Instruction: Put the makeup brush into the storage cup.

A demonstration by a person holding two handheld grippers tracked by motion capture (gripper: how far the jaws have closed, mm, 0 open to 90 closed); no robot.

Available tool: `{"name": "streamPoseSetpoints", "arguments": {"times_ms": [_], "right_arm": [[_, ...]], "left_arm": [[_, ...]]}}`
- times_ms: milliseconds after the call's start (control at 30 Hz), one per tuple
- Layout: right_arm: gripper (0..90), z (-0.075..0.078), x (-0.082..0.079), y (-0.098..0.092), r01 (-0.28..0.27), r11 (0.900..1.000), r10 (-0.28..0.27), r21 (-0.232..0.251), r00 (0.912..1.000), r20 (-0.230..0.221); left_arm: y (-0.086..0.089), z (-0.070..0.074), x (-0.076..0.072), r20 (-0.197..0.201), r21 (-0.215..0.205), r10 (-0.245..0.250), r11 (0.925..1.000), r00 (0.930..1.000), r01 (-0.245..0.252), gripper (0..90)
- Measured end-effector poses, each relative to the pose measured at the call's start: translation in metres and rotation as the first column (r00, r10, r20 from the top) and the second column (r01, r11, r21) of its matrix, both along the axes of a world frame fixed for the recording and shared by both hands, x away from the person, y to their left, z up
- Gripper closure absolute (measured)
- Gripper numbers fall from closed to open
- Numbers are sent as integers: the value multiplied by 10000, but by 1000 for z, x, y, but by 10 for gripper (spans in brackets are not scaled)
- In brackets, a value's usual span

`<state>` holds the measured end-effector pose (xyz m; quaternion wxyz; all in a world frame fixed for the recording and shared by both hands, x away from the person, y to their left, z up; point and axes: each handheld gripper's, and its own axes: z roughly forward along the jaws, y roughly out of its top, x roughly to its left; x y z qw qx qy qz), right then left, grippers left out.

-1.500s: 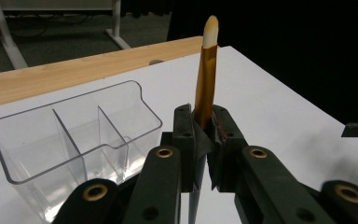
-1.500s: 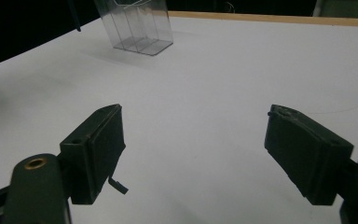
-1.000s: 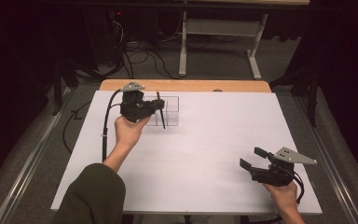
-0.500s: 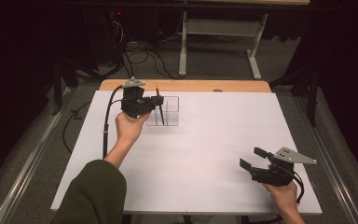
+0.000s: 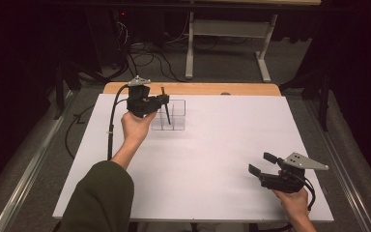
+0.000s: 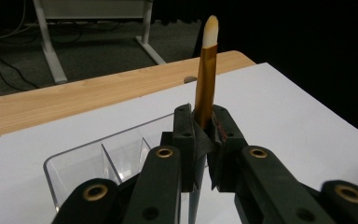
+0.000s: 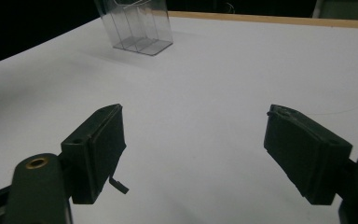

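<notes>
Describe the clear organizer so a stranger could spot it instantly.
Look to the far left part of the white table, near its wooden edge. The clear organizer stands there under the left gripper: a see-through box split by dividers, the table's one transparent thing.

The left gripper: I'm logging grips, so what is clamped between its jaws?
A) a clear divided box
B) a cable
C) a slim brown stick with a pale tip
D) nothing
C: the left gripper is shut on the stick, above the clear box.
</notes>
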<state>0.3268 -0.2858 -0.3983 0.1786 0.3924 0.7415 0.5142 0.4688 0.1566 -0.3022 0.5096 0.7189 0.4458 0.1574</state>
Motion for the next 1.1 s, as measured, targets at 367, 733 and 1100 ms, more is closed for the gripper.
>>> {"name": "streamPoseSetpoints", "arguments": {"times_ms": [367,733,1100], "right_arm": [[214,0,0,0,-48,10000,48,-9,10000,4],[214,1,0,-1,-71,10000,71,35,10000,30],[214,1,0,-2,-72,9999,71,84,10000,42]], "left_arm": [[-4,7,10,138,97,154,9998,9998,-155,820],[-8,10,19,275,333,426,9985,9987,-435,820],[-6,8,25,318,364,721,9967,9969,-732,820]]}}
